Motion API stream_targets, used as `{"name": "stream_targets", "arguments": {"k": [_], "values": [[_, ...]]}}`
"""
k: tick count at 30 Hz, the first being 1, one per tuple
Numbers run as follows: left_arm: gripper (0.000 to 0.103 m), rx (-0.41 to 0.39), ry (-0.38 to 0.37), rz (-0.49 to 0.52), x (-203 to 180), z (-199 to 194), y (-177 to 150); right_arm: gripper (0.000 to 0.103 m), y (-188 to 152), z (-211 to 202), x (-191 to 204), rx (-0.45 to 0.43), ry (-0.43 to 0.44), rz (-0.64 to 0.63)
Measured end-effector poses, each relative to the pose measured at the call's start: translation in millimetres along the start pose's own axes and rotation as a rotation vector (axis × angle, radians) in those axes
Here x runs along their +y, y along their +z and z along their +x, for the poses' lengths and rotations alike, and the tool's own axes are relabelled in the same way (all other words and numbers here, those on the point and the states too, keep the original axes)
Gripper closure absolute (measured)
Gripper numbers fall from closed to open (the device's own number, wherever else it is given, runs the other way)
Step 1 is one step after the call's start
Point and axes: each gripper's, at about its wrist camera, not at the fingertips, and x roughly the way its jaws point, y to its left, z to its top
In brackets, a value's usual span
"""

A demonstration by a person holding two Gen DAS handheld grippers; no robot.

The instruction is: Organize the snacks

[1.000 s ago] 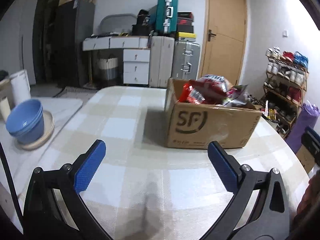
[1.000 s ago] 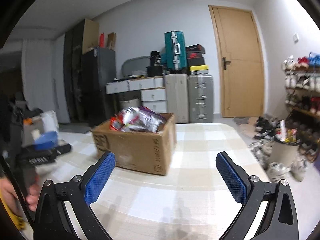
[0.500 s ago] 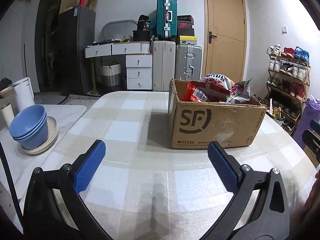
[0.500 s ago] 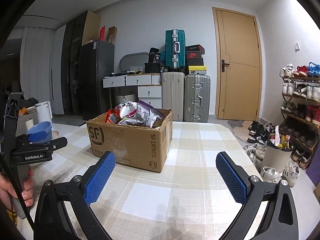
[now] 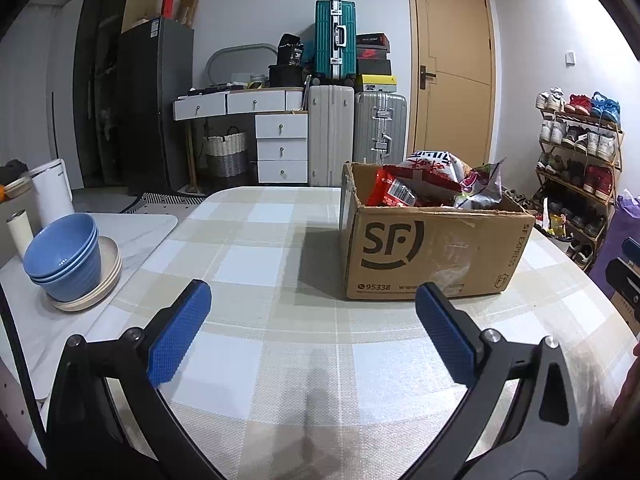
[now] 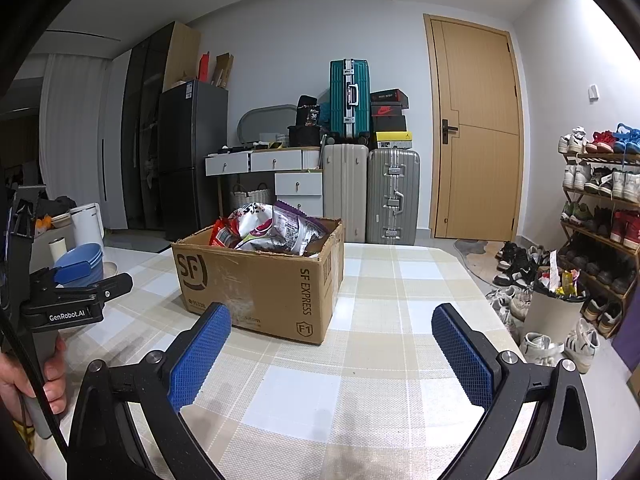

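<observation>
Stack of blue bowls [image 5: 64, 250] on a beige plate [image 5: 102, 280], at 9 o'clock on a white side surface [image 5: 132, 228]; white kettle [image 5: 52, 190] just behind it. Checked tablecloth [image 5: 256, 248] across the centre. At 12 o'clock against the far wall: teal suitcase [image 5: 335, 38] atop a white suitcase [image 5: 330, 134], beside a silver suitcase [image 5: 380, 128]; white drawers [image 5: 282, 148] to their left, then a dark refrigerator [image 5: 154, 100]. Wooden door [image 5: 452, 68] at 1 o'clock; shoe rack [image 5: 576, 152] at 3 o'clock

I'm working in a lived-in home: stacked suitcases [image 6: 372, 184] by the door [image 6: 476, 128], a loaded shoe rack [image 6: 600, 208] (sneakers mostly), and a fridge [image 6: 188, 156].
</observation>
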Motion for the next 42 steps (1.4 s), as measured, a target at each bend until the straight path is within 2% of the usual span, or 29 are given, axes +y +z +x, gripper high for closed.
{"name": "stream_targets", "arguments": {"k": [42], "values": [[0.001,0.0,-0.012,-0.013,-0.3,-3.5,-0.4,0.001,-0.2,0.1,0.1,0.0,0.0,0.0]]}}
